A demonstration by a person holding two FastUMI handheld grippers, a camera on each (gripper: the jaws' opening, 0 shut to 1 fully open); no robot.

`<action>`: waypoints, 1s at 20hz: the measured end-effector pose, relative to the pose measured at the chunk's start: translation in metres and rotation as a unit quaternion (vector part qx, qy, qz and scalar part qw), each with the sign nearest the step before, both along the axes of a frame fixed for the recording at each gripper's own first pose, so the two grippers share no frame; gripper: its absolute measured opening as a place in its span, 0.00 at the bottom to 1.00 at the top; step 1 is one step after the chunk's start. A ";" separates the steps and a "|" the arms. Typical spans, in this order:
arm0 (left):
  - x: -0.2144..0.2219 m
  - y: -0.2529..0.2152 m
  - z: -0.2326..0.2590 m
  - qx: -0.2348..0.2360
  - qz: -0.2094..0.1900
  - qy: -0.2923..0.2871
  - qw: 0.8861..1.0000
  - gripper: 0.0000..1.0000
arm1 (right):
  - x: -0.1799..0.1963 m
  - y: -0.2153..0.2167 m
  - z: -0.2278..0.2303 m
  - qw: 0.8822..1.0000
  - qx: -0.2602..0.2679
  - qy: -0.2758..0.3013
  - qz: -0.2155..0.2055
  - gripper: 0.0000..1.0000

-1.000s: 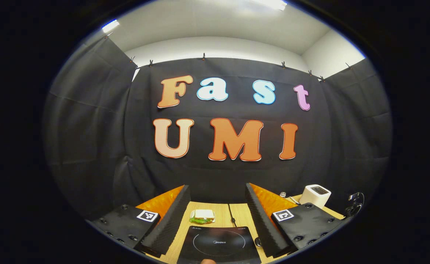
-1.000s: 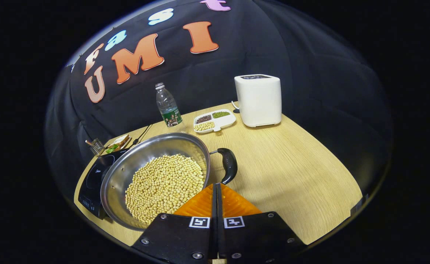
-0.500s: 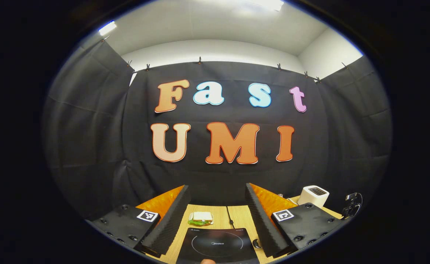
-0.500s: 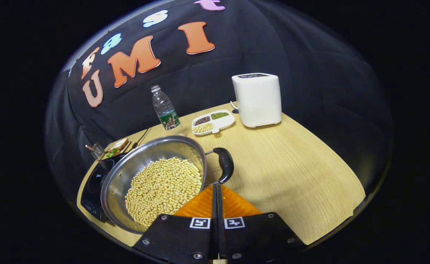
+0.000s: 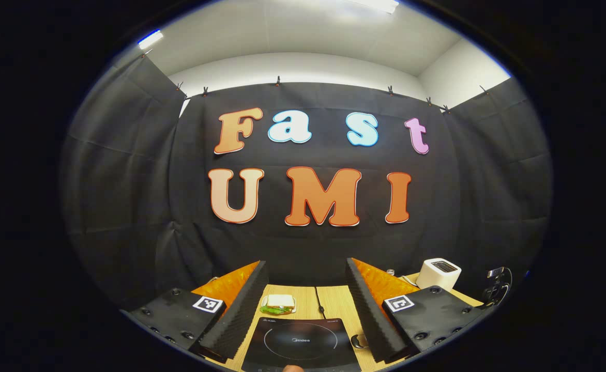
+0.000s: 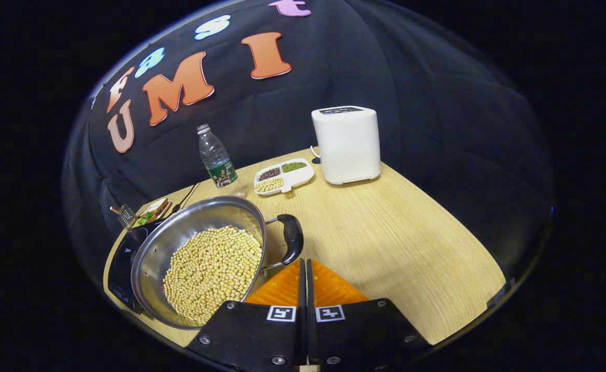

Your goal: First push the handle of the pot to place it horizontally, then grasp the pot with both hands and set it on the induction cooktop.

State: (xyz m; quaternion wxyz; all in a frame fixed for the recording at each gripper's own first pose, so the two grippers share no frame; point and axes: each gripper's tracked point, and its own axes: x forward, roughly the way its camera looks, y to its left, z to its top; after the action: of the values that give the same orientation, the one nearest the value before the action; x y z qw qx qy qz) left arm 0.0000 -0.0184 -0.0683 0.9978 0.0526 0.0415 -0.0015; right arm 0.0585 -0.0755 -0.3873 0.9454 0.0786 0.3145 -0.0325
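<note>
Left gripper view: my left gripper [image 5: 303, 305] is spread wide, grasping nothing. It hovers above the induction cooktop [image 5: 301, 345], which lies flat on the wooden table [image 5: 334, 305]. A sandwich [image 5: 279, 304] sits just beyond the cooktop.

Right gripper view: my right gripper [image 6: 303, 263] is clenched, fingers together with nothing between them, tips just beside the pot's handle [image 6: 292, 237]. The pot [image 6: 199, 266], filled with soybeans [image 6: 212, 271], overlaps the cooktop's near edge. A bottle [image 6: 217, 161], divided dish [image 6: 284, 176] and white appliance [image 6: 347, 144] stand farther back.
</note>
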 end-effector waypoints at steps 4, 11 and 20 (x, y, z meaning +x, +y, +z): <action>-0.001 -0.005 -0.004 -0.002 -0.001 0.004 1.000 0.98 | 0.002 0.001 -0.002 1.000 0.005 0.002 -0.002 0.00; 0.002 -0.024 -0.042 -0.009 -0.008 0.027 1.000 0.98 | 0.002 -0.018 0.012 0.999 -0.020 -0.014 -0.030 0.00; 0.010 -0.075 -0.164 0.007 -0.035 0.111 0.993 0.98 | 0.001 -0.019 0.059 0.997 -0.007 -0.078 -0.022 0.17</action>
State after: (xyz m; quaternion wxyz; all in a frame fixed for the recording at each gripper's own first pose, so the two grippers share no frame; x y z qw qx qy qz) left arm 0.0105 -0.0935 -0.2326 0.9859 0.0608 0.1503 -0.0419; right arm 0.0599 -0.0944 -0.3282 0.9666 0.0810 0.2382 -0.0492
